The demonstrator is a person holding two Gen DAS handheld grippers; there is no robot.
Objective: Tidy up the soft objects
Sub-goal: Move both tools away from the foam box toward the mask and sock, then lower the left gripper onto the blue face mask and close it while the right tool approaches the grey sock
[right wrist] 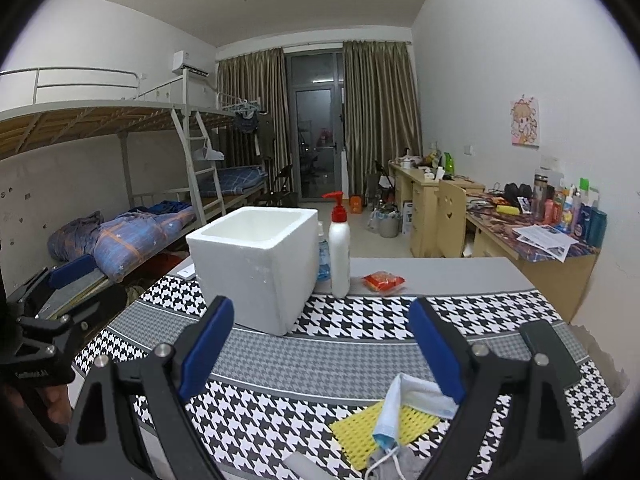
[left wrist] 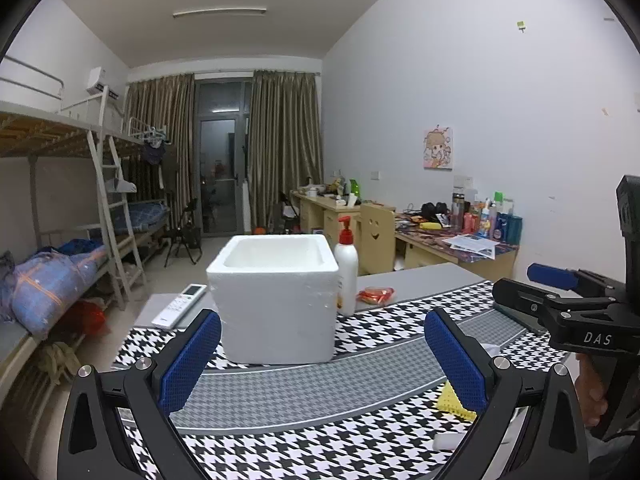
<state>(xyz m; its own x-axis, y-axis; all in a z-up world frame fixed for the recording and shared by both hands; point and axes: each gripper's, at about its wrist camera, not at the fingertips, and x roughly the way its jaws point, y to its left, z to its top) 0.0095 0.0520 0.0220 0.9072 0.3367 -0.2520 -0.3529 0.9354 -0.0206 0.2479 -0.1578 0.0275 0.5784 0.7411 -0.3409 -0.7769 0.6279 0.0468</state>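
Down at the near edge of the table, a yellow perforated cloth (right wrist: 384, 426) lay flat on the houndstooth mat (right wrist: 360, 332), and a blue face mask (right wrist: 394, 404) was draped across it, its ear loops trailing toward the camera. A scrap of grey fabric (right wrist: 394, 462) sat just in front of them, partly tucked under the mask. In the left wrist view only a corner of the yellow cloth showed, beside the right-hand blue pad.

The right gripper (right wrist: 320, 352) hovered above that pile with its jaws spread wide and nothing between the blue pads. The left gripper (left wrist: 322, 360) was just as wide open, empty too, aimed over the mat toward the box.

Further back stood a white foam box (left wrist: 276, 296), open at the top, resting on the far part of the mat. Just beside its right wall a white pump bottle (left wrist: 346, 268) with a red top stood upright. A small red packet (right wrist: 383, 281) lay on the bare grey table (right wrist: 460, 276) right of the bottle, apart from it. A white remote (left wrist: 180, 306) lay to the left of the box, near the table's edge.

Behind it all were bunk beds (right wrist: 120, 184) on the left, curtains at the back and cluttered desks (right wrist: 532, 236) along the right wall.
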